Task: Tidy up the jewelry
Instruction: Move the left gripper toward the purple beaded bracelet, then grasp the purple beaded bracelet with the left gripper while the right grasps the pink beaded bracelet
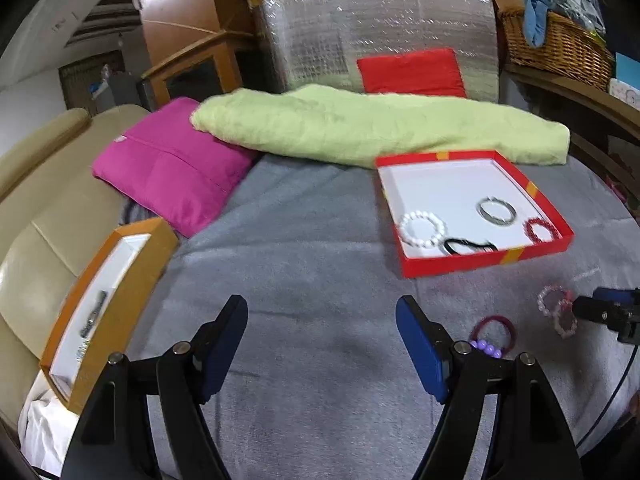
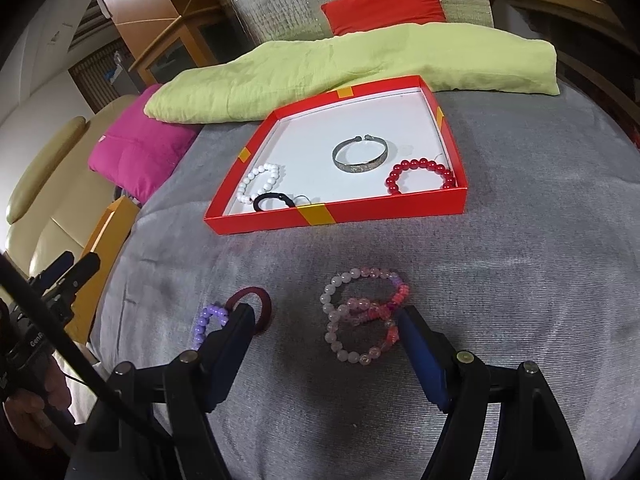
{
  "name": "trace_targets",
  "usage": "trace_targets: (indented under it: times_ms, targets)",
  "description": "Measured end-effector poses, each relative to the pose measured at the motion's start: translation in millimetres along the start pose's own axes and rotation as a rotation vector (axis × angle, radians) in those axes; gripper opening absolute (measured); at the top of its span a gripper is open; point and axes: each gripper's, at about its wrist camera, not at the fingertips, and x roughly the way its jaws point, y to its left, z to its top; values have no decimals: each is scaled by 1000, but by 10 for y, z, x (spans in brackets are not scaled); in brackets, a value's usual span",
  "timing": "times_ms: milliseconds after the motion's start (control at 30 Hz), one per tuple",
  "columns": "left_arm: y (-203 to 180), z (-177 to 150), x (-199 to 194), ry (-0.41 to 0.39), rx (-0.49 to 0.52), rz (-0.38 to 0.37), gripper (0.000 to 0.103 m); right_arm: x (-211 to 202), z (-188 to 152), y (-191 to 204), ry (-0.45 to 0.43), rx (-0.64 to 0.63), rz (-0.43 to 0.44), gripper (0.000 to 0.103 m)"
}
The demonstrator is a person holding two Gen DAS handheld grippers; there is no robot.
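Pink bracelets (image 2: pixel 362 316) (perhaps two) between fingers (image 2: pixel 424 356)

Grey blanket (image 2: pixel 500 280) carries: red tray (image 2: pixel 384 208), pink bead bracelets (image 2: pixel 360 312), purple/maroon bracelet (image 2: pixel 232 316), green cloth (image 2: pixel 320 68), magenta pillow (image 2: pixel 136 156), orange box (image 1: pixel 132 280) at edge.

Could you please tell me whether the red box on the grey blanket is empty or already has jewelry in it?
Not empty. The open red box holds a white bead bracelet, black band, silver bangle and red bead bracelet.

Open grey cloth (image 2: pixel 500 280) btwn right gripper (image 2: pixel 324 332) & red tray (image 2: pixel 360 210); pink bead bracelets (image 2: pixel 360 316) lie betw its fingers, purple-bead ring (image 2: pixel 236 316) at left finger
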Motion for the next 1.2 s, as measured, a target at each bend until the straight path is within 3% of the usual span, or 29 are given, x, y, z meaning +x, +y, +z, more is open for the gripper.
trace_targets:
  times_ms: [167, 400, 600, 733, 967, 1067, 1200]
  targets:
    - [-168, -101, 216, 121, 17, -135, 77, -31, -20, -112, 1, 11, -16, 77]
    - [-437, -263, 428, 252, 38, -270, 77, -56, -75, -238, 20, 3, -29, 76]
    - [-626, -348, 480, 321, 50, -361, 77, 58, -153, -297, 70, -17, -40, 48]
    - [-691, -357, 500, 329, 63, -389, 77, 134, -194, -297, 83, -39, -56, 36]
    - [-671, -358, 596, 354, 31, -432, 77, 168, -204, -231, 68, -61, -68, 35]
    - [-669, -368, 607, 355, 26, -451, 77, 209, -229, -132, 58, -112, -97, 27]
    - [-648, -373, 619, 361, 7, -480, 62, 218, -253, -49, 52, -146, -99, 15]
